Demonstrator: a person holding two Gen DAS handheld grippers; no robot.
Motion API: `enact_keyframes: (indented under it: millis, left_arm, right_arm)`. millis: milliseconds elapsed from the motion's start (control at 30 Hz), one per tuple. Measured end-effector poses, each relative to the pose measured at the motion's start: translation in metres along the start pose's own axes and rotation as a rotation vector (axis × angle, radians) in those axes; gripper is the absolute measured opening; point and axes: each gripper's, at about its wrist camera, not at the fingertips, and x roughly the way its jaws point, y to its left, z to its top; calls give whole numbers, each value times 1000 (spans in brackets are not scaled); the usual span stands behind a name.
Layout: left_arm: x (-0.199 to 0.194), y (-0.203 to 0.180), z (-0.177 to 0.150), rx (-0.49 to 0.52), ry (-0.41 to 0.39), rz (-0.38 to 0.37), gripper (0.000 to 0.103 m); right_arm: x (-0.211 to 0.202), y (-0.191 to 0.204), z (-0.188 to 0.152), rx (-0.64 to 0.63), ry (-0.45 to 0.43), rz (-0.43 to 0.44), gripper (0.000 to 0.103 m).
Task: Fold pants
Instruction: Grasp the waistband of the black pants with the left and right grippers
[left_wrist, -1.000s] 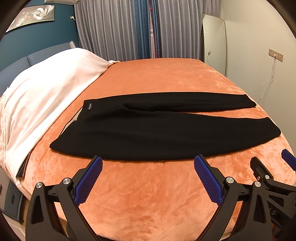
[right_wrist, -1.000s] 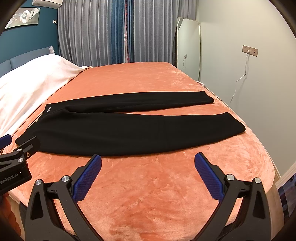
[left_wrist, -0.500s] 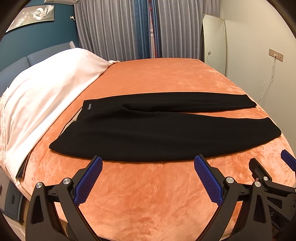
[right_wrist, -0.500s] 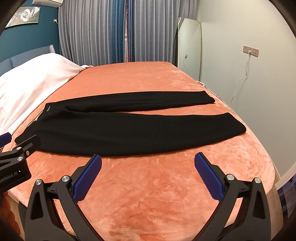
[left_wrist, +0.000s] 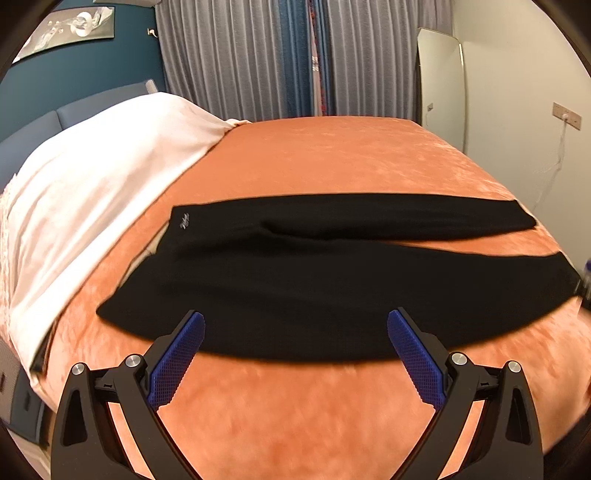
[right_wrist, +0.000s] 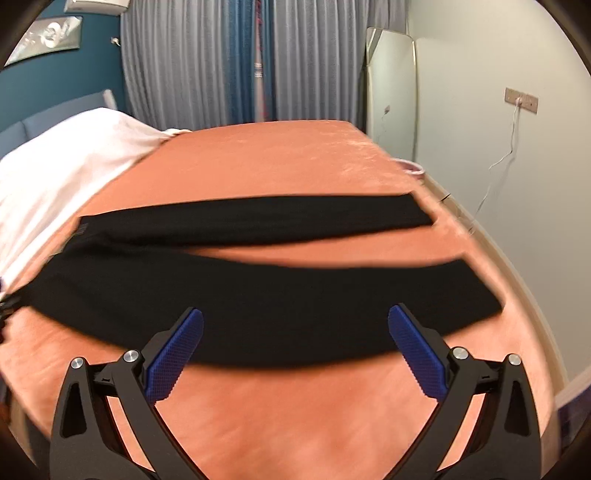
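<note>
Pants (left_wrist: 332, 280), black and full length, lie flat across the orange bedspread (left_wrist: 332, 158), waistband toward the white duvet (left_wrist: 96, 177) on our left and both hems toward the wall side on our right. We see the two legs spread apart in a narrow V, the far leg (right_wrist: 258, 218) and the near leg (right_wrist: 258, 306) separated by a strip of orange, so no fold has been made yet; the whole job looks to be ahead of us.

We hold our left gripper (left_wrist: 295, 350) with its blue pads spread wide and nothing between them, poised over the near edge of the garment around the hip and thigh. Our right gripper (right_wrist: 295, 347) is likewise wide and empty, over the near leg closer to the hem.

We judge the first step is to pinch the near leg's edge at both points and lay it over the far leg, then fold the length in halves. Both views are motion-blurred.
</note>
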Motion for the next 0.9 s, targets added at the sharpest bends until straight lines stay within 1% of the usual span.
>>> enact_keyframes:
  millis: [33, 100, 133, 200, 233, 267, 333, 433, 567, 633, 700, 733, 800, 833, 867, 900]
  left_arm:
    - [11, 3, 7, -6, 3, 5, 98]
    - [31, 8, 20, -9, 5, 26, 98]
    - [42, 10, 27, -23, 11, 32, 98]
    - [66, 14, 42, -22, 3, 78, 98]
    - [81, 16, 52, -15, -5, 106, 98]
    - [89, 20, 62, -7, -32, 129, 98]
    - [114, 28, 80, -22, -47, 134, 98]
    - [150, 49, 103, -50, -22, 142, 98]
    - [202, 95, 135, -110, 48, 136, 98]
    - [219, 120, 144, -111, 72, 183, 98]
    - [240, 150, 151, -109, 106, 240, 98]
    - [254, 170, 157, -108, 119, 269, 98]
    - [274, 199, 164, -98, 127, 332, 98]
    - [287, 214, 167, -99, 133, 366, 98]
    - [302, 234, 172, -121, 145, 410, 97]
    - [314, 247, 173, -143, 167, 406, 97]
  right_arm:
    - [23, -21, 18, -3, 7, -25, 98]
    - [61, -55, 44, 10, 40, -61, 98]
    - [88, -77, 61, 21, 61, -86, 98]
    - [126, -105, 83, 35, 97, -100, 98]
    - [153, -119, 96, 40, 126, -110, 98]
    - [173, -130, 105, 46, 145, -119, 98]
    - [218, -153, 121, 85, 194, -92, 98]
    - [272, -179, 133, 141, 256, -70, 98]
    - [317, -197, 140, 184, 276, -47, 98]
    - [337, -203, 137, 202, 310, -14, 98]
    - [351, -198, 132, 184, 338, -15, 98]
    - [352, -193, 131, 161, 322, -20, 98]
    - [352, -191, 131, 135, 297, -16, 98]
    - [352, -190, 132, 131, 289, -10, 97]
    - [350, -190, 132, 131, 277, -1, 88]
    - [349, -189, 134, 133, 267, 5, 83]
